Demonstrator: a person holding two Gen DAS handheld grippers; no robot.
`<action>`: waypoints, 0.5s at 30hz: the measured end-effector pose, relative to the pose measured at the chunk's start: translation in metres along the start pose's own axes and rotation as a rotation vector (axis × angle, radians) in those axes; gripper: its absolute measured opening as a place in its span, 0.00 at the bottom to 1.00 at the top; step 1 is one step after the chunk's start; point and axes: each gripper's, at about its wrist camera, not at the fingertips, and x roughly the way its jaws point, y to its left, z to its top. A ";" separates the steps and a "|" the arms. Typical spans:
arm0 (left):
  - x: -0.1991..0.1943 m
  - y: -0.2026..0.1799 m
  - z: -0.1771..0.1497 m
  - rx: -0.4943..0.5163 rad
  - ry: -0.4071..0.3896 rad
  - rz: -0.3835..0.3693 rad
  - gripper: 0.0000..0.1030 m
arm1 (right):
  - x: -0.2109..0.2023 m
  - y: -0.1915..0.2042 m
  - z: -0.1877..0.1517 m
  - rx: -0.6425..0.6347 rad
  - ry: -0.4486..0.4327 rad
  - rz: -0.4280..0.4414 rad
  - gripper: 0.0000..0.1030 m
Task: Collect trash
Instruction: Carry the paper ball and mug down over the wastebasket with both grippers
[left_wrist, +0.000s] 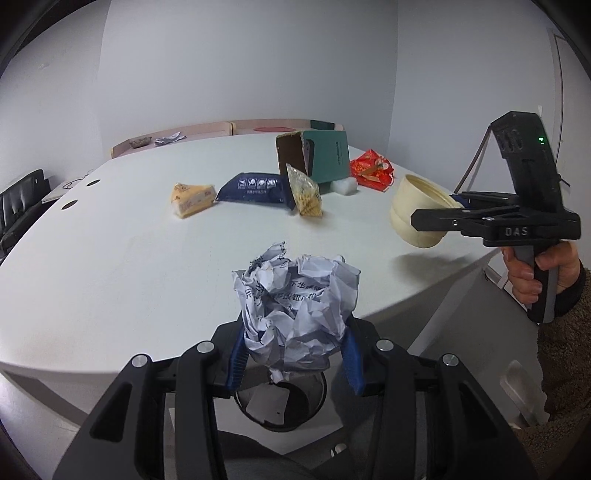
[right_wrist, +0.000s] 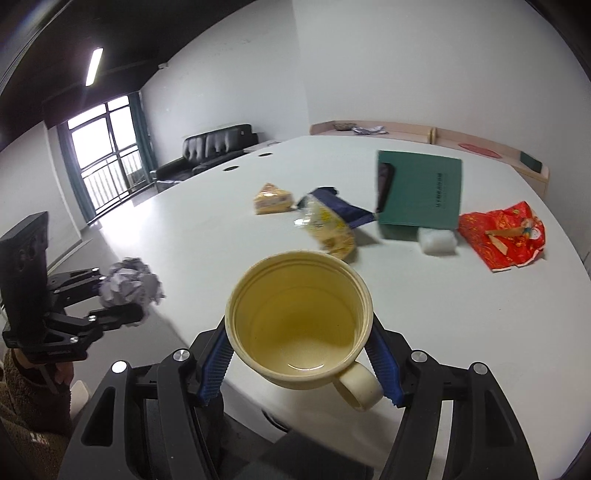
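Observation:
My left gripper (left_wrist: 293, 354) is shut on a crumpled ball of printed paper (left_wrist: 295, 306), held off the near edge of the white table (left_wrist: 110, 266), above a round bin (left_wrist: 280, 402) on the floor. The paper ball also shows in the right wrist view (right_wrist: 129, 286). My right gripper (right_wrist: 303, 363) is shut on a cream plastic cup (right_wrist: 299, 325) with a handle, held over the table's near edge. The cup also shows at the right of the left wrist view (left_wrist: 417, 212).
On the table lie a yellow snack pack (left_wrist: 192, 199), a dark blue packet (left_wrist: 255, 188), a clear bag of yellow snacks (left_wrist: 304, 195), a green folder (left_wrist: 328, 160) leaning on a brown box (left_wrist: 291, 151), a white block (left_wrist: 345, 186) and a red wrapper (left_wrist: 371, 170). A black sofa (right_wrist: 214, 147) stands beyond.

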 end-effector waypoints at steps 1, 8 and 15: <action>-0.004 0.000 -0.004 -0.006 0.003 0.010 0.42 | -0.002 0.006 -0.002 -0.004 -0.002 0.011 0.66; -0.026 -0.002 -0.025 -0.026 0.011 0.061 0.42 | -0.015 0.051 -0.008 -0.103 -0.014 0.074 0.66; -0.024 0.010 -0.043 -0.088 0.076 0.074 0.42 | -0.015 0.082 -0.027 -0.155 0.012 0.084 0.66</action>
